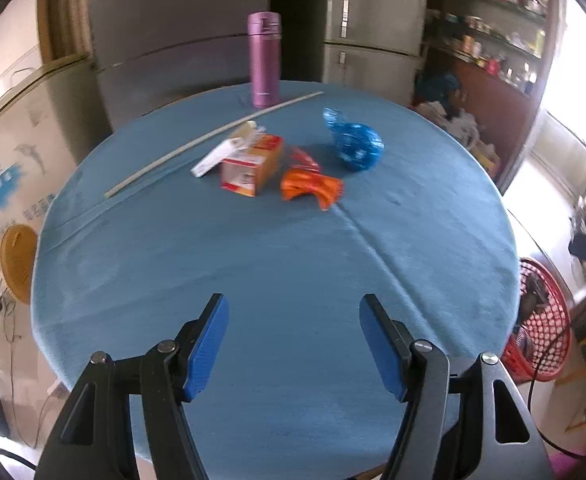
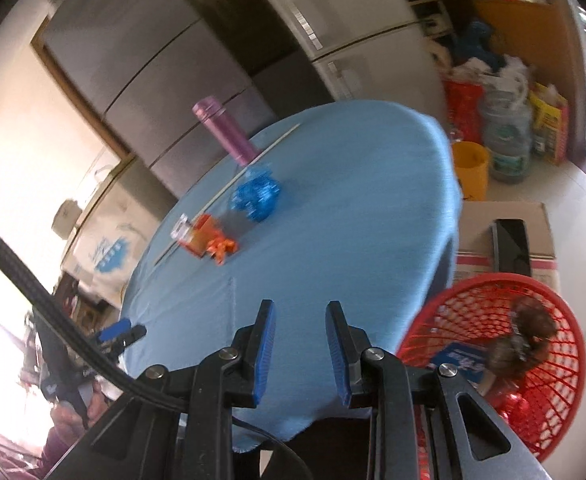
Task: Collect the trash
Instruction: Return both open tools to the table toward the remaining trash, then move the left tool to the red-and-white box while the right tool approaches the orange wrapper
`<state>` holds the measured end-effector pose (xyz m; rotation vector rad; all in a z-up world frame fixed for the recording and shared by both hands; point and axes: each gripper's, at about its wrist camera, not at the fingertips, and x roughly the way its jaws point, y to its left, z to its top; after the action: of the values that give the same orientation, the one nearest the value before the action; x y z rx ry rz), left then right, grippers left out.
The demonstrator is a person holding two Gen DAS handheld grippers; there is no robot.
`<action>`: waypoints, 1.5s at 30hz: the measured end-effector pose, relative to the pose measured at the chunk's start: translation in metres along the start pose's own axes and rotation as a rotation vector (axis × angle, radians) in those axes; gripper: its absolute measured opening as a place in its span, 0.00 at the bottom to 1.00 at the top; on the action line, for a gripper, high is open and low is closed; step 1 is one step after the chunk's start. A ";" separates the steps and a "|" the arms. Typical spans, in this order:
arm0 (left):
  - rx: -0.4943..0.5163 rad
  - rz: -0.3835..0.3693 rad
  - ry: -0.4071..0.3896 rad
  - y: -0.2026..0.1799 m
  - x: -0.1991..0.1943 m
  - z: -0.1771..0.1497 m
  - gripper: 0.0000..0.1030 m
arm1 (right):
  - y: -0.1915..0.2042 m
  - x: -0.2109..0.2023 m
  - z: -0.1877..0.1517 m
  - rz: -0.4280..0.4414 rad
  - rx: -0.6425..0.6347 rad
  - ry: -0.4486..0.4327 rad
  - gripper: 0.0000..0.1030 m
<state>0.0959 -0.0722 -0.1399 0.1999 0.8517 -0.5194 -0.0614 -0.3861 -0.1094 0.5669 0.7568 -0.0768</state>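
Observation:
On the round table's blue cloth [image 1: 277, 272] lies trash: an orange-and-white carton [image 1: 251, 168], a crumpled orange wrapper [image 1: 311, 186] and a scrunched blue plastic bag [image 1: 357, 144]. In the right wrist view they are the carton [image 2: 199, 238], the wrapper [image 2: 223, 250] and the bag [image 2: 257, 196]. My left gripper [image 1: 293, 300] hovers open over the near part of the cloth, nothing between its pads. My right gripper [image 2: 300, 303] is shut to a narrow gap and empty, above the table's near edge. A red mesh basket [image 2: 533, 320] beside the table holds some trash.
A purple flask [image 1: 264, 60] stands at the far edge of the table, with a long thin stick [image 1: 213, 136] lying beside it. The basket [image 1: 545, 320] sits low on the right. A cardboard box [image 2: 505, 236], a yellow bucket [image 2: 471, 168] and fridges stand behind.

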 end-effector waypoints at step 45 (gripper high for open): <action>-0.118 0.106 0.009 0.058 0.151 0.173 0.78 | -0.009 0.074 -0.012 0.059 0.066 0.172 0.28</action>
<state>0.3227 -0.1406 -0.1447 0.1383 0.8725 -0.3679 -0.0171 -0.3778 -0.1707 0.6642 0.9062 0.0015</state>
